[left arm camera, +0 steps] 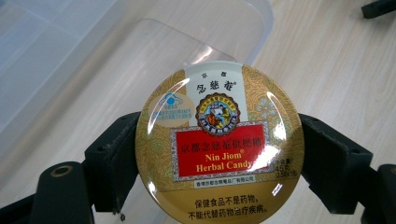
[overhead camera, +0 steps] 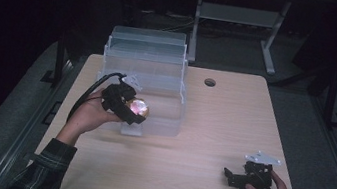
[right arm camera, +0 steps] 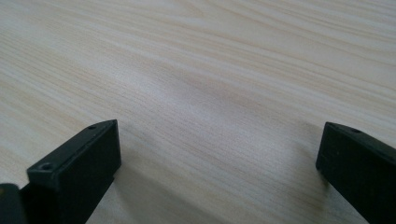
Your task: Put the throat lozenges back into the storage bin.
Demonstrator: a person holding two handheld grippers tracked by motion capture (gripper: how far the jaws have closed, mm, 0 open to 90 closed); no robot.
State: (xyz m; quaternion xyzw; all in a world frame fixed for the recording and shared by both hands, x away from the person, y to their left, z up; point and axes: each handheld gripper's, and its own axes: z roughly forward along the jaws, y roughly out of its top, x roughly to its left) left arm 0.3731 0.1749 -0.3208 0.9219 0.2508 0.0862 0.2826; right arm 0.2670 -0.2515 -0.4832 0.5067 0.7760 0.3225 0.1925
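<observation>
Here the left hand-held gripper (left arm camera: 219, 154) clamped the Nin Jiom candy tin (left arm camera: 219, 144) directly above the clear bin (overhead camera: 158, 80), frame centre-left; right hand-held gripper (overhead camera: 245, 177) wide, empty.

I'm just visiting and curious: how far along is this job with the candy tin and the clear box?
Done: the left gripper has clamped the round candy tin and holds it over the clear plastic box. Left: setting it down, probably in the box. The right gripper rests open on the table.

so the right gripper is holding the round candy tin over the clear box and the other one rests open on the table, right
Not quite: the left gripper holds the candy tin over the clear box, as the left gripper view shows. The right gripper is the one resting open on the table.
</observation>
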